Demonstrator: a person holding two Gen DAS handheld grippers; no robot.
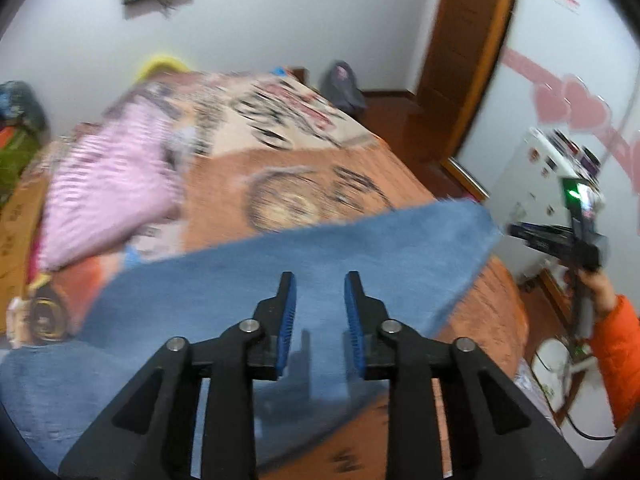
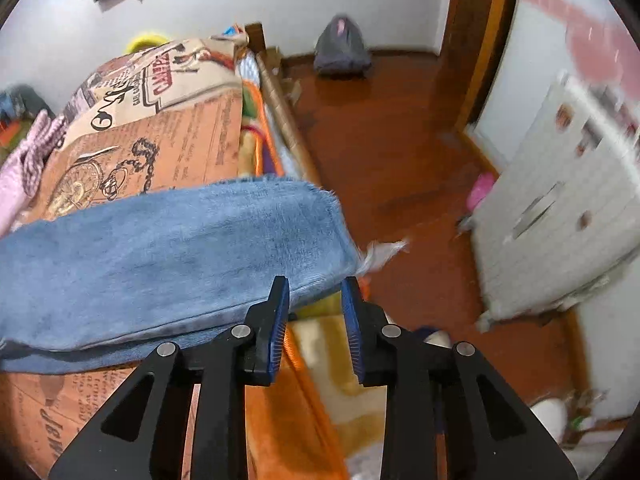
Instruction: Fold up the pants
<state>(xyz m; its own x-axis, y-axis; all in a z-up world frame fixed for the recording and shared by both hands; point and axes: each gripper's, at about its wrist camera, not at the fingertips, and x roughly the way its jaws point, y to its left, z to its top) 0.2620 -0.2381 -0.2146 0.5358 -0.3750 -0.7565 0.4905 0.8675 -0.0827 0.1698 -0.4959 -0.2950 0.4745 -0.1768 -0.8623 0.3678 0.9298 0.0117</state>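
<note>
- Your left gripper hung over the pants with its blue-padded jaws spread apart and nothing between them; the denim lay below the gap, apart from the pads.
- Your right gripper also had its jaws parted and held nothing. Its left pad sat just beside the near hem of the pants, but I cannot tell whether it touched the cloth.
- The pants, blue denim with a frayed end, lay flat across the bed cover, the printed orange and cream cover with clock and newspaper patterns. The frayed leg end reached the bed cover's right edge and hung slightly past it toward the wooden floor.
- In the left wrist view, your right gripper showed past the right end of the pants, off the bed cover's edge, held by your hand in an orange sleeve.
- A pink striped bundle of cloth lay on the bed cover to the left of the pants, further back.
- A white cabinet stood across the floor from the bed cover's right edge, and a grey backpack sat on the floor beyond the bed cover's far corner, against the wall.
- Much of the left wrist view was blurred.
</note>
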